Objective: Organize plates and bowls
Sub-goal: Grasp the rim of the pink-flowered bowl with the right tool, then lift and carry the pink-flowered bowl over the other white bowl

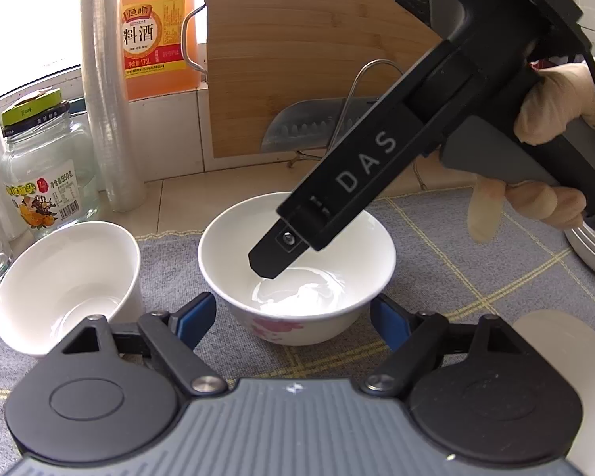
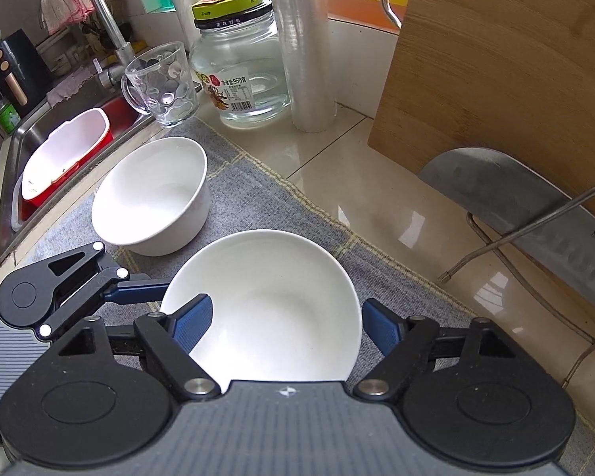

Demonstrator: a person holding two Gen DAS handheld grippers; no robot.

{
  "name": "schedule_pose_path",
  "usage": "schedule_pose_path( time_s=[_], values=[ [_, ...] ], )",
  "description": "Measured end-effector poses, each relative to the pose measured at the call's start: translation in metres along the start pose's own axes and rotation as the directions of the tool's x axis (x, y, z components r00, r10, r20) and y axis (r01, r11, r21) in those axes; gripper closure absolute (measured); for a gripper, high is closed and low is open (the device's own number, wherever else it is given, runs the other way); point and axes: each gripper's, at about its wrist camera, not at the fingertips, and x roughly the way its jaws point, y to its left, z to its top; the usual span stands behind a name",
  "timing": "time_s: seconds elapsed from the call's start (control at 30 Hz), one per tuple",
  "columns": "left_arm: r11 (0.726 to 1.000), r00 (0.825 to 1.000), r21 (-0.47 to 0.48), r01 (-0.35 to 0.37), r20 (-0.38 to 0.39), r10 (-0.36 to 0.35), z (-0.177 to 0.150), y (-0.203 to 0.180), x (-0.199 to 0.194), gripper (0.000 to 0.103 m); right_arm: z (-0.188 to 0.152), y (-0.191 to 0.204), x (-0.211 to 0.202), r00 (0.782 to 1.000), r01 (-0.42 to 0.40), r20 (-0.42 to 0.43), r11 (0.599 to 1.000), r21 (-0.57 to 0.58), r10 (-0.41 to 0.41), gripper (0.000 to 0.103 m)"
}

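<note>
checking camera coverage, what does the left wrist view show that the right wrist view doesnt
Only the left wrist view shows the gloved hand gripping the right hand-held gripper and the pink flower print on the near bowl.

Only the right wrist view shows the sink, faucet and glass mug.

Both show the near bowl, the plain bowl, glass jar and cutting board.

White bowl with pink floral print, upright on the grey checked mat near the mat's rear edge; plain white bowl, tilted on its side, just beside it toward the sink-side edge
</note>
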Motion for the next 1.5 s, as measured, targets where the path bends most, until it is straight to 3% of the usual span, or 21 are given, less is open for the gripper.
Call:
schedule_pose_path(
  time_s=[0.87, 1.5],
  values=[
    [1.0, 0.999, 0.012, 0.023, -0.025, -0.023, 0.002, 0.002, 0.0, 0.019, 0.003, 0.001, -0.001, 1.0, -0.025, 0.002, 1.0, 0.005, 0.025, 0.021],
    [0.997, 0.998, 0.065, 0.039, -0.045, -0.036, 0.01, -0.011, -0.032, 0.019, -0.007, 0.017, -0.039, 0.997, -0.05, 0.052, 0.998, 0.024, 0.049, 0.021]
  ],
)
